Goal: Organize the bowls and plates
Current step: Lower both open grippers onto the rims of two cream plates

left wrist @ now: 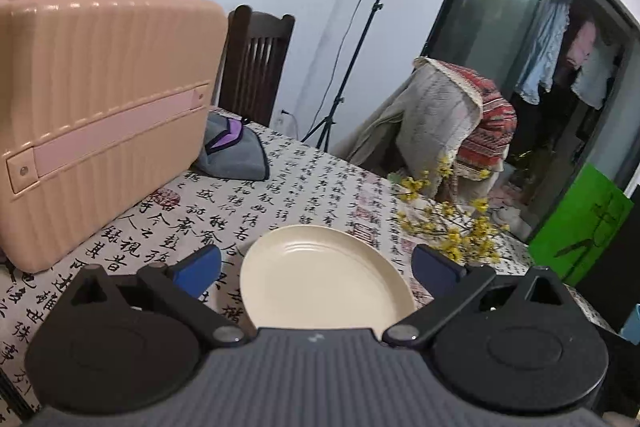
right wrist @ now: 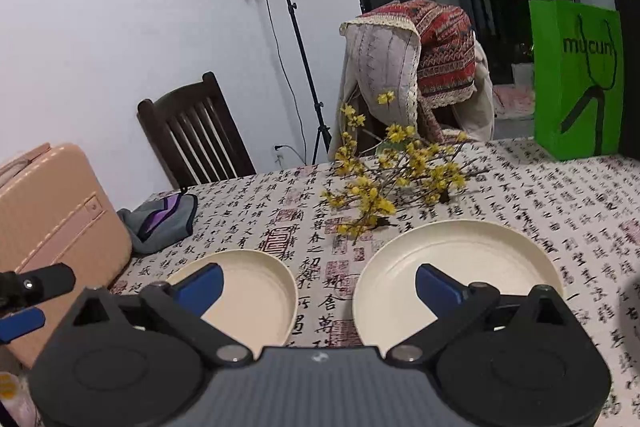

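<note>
Right wrist view: both grippers, left gripper (left wrist: 316,265) and right gripper (right wrist: 318,285), are hovering spread wide and empty, approach step, smaller plate (right wrist: 256,291) lying nearer the pink case (right wrist: 52,227) than larger plate (right wrist: 480,259); next needs a rim pinch, probably.

Both cameras look forward low over the table (left wrist: 320,183), each from behind its own tongs. Both views share the smaller plate (left wrist: 324,279), pink case (left wrist: 100,99) and lamp stand (right wrist: 296,27).
</note>
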Tool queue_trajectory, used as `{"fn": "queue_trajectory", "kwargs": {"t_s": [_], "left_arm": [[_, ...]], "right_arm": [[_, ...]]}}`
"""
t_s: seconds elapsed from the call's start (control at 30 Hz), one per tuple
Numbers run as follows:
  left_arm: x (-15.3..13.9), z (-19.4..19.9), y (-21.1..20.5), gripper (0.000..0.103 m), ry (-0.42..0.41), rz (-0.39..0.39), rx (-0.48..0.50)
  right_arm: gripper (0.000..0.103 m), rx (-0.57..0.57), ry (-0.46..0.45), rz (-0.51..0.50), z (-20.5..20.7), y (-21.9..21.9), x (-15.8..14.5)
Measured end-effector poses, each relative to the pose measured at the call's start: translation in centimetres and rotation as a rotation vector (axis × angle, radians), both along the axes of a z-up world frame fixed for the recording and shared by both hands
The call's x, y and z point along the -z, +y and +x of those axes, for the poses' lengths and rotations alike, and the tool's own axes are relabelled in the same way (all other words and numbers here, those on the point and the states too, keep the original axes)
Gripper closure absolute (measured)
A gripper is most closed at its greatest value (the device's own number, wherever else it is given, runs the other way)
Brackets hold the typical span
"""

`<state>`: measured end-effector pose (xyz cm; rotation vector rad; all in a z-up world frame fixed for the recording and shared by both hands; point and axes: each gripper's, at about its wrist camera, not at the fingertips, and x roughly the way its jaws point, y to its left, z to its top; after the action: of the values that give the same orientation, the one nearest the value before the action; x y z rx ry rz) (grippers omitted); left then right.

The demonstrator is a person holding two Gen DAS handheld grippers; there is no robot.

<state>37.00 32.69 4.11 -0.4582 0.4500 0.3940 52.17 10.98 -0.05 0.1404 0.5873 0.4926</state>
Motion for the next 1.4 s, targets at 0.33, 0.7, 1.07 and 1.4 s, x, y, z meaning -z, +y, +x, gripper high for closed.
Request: {"fn": "queue_trajectory", "kwargs": {"t_s": [0.33,0.7,1.07,1.4], "left_arm": [[3.0,2.8,2.6,0.000,0.040,-0.042,-0.075],[5.6,3.5,4.3,0.000,0.043,-0.018,-0.102],[6.3,4.0,4.4,0.000,0.041,0.000,-0.082],[7.7,4.7,4.8,0.000,0.089,0.015,-0.115]], "right_arm": [[0.002,0.011,0.003,-0.032,1.2,2.5,1.6],[0.007,0.040,-0.015,-0.001,2.5,4.9,4.1],[0.008,-0.013,-0.098,-0.070,2.8,7.3,3.6],[0.029,-0.067,-0.030,-0.059,4.0,7.2,5.0]]}}
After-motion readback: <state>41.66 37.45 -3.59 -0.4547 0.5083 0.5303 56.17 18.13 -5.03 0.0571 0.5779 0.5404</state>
